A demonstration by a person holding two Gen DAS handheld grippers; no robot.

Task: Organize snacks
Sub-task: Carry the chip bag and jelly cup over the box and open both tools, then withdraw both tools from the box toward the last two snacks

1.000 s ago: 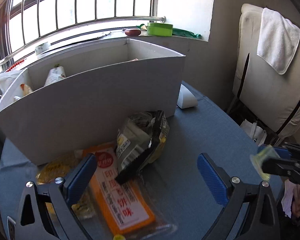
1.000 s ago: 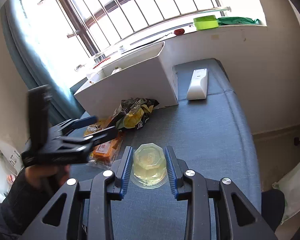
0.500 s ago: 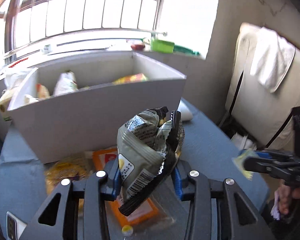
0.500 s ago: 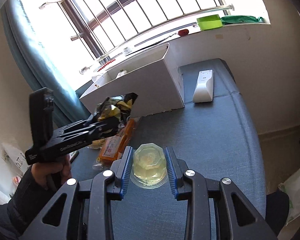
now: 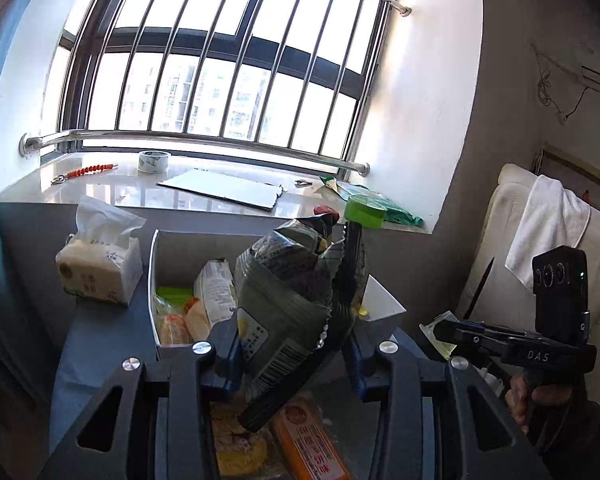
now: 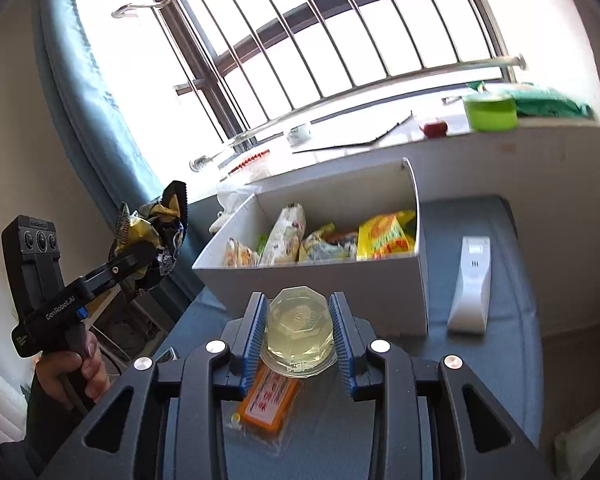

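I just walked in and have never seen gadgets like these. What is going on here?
A person is tidying snacks into a white box on a blue table, using a hand-held gripper in each hand. The left gripper has its jaws shut on a crinkly snack bag, raised in front of the box. The right gripper holds a clear jelly cup just short of the box. An orange packet lies on the table.

A clear jelly cup (image 6: 299,327) is clamped between the right tongs (image 6: 299,338) above the surface (image 6: 500,380); a dark snack bag (image 6: 152,236) is held aloft by the left tongs (image 6: 140,258) beside the white box (image 6: 332,284).
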